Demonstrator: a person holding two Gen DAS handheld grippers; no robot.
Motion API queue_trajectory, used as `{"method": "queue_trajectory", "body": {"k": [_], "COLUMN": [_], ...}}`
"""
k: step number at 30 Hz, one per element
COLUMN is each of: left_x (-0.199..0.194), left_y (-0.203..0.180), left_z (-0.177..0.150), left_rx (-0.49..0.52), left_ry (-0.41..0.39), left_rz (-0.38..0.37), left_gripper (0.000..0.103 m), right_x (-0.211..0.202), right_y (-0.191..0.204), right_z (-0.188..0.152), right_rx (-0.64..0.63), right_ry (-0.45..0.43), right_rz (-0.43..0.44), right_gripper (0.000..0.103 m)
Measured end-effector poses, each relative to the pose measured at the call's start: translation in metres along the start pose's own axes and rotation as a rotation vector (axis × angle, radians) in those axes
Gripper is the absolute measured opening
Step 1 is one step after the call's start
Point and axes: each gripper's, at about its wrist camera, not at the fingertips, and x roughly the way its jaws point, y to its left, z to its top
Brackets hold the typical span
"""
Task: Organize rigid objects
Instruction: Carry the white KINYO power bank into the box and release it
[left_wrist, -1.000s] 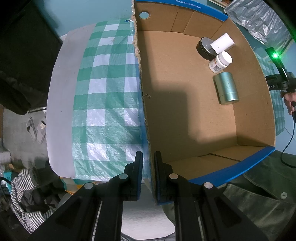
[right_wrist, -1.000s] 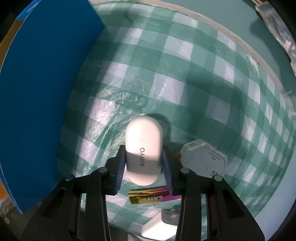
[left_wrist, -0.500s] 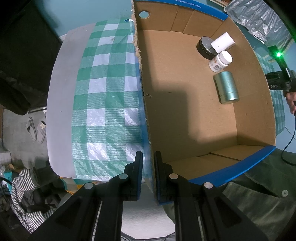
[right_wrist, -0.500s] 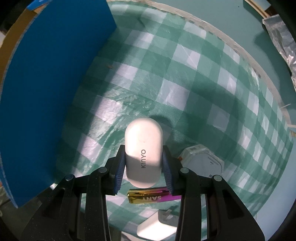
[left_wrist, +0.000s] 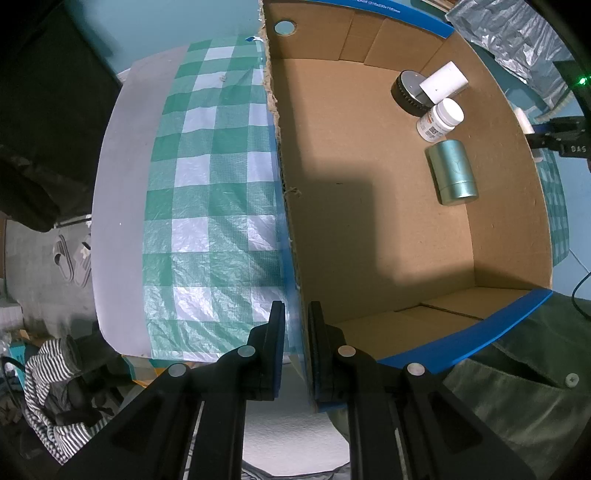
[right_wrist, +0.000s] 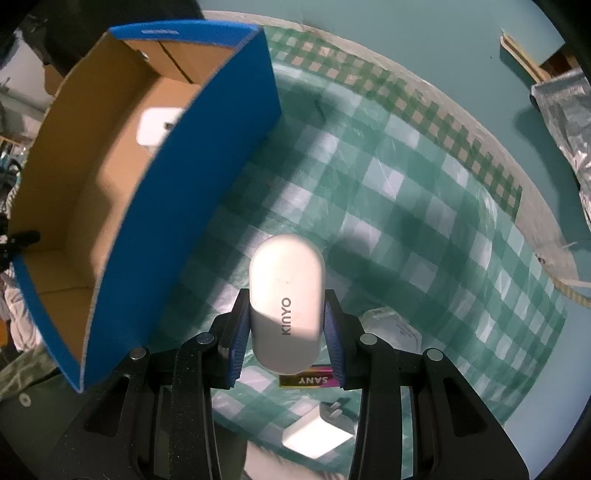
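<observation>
Below the left wrist camera, the left tool (left_wrist: 295, 332) pinches the near wall of a cardboard box (left_wrist: 369, 221) on the checked table (left_wrist: 207, 206); a teal canister (left_wrist: 452, 171), a pill bottle (left_wrist: 439, 120) and a white tube (left_wrist: 445, 81) lie inside. From the right wrist camera, the right tool (right_wrist: 287, 328) grips a white KINYO case (right_wrist: 286, 295) above the table, beside the box's blue outer wall (right_wrist: 177, 221). Carried too low, the case could catch that wall and slip loose.
</observation>
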Motion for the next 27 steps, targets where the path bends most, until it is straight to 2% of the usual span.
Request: {"method": "queue_trajectory", "body": {"k": [6,16,27], "left_x": [0.000,0.002,0.002], "left_y": [0.000,0.001,0.001], "left_z": [0.000,-0.001,-0.001], "left_rx": [0.000,-0.007,-0.015], "left_ry": [0.000,-0.001,-0.001], "left_rz": [0.000,0.001,0.002], "left_gripper": [0.012,0.012,0.012], "right_x": [-0.010,-0.037,-0.033], "right_y": [0.006,0.040,0.084], "right_z": [0.009,0.037,0.056], "right_rx": [-0.033,-0.127,-0.253], "right_ry": [-0.020,-0.067,-0.055], "right_rz": [0.009,0.037,0.049], "right_gripper": [0.037,0.037,0.037]}}
